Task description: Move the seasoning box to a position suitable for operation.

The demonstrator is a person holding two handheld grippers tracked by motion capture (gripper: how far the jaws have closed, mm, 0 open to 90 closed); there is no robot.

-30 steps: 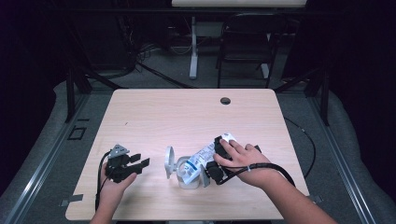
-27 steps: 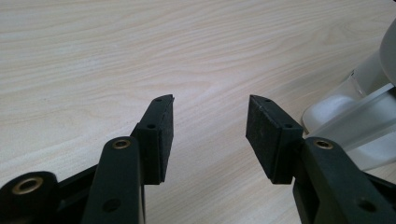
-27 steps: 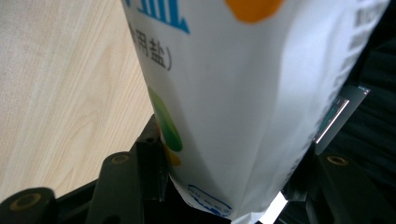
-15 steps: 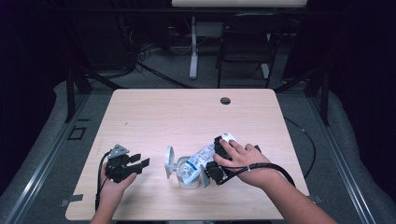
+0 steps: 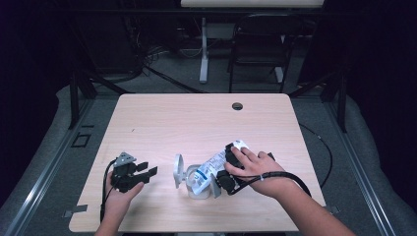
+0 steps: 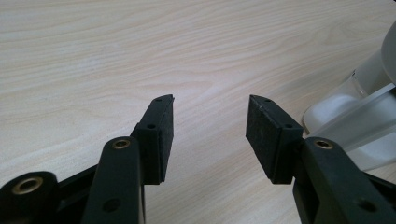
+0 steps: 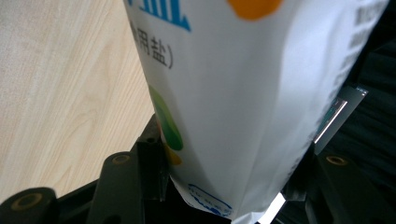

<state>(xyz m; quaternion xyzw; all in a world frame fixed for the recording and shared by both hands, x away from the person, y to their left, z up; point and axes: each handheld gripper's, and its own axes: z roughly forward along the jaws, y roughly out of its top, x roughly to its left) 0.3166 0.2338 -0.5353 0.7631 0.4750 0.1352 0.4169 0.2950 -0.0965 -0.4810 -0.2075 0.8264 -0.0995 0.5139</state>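
We look down and forward from above the table (image 5: 162, 118), left gripper view skims its wood close up, right gripper view faces the pouch (image 7: 252, 93) just above it, wood shared.

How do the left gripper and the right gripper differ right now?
The left gripper has open jaws with nothing between them; the right gripper is closed on a white bag. The left sits apart from the plastic jar; the right tilts the bag toward it. Both have black jaws.
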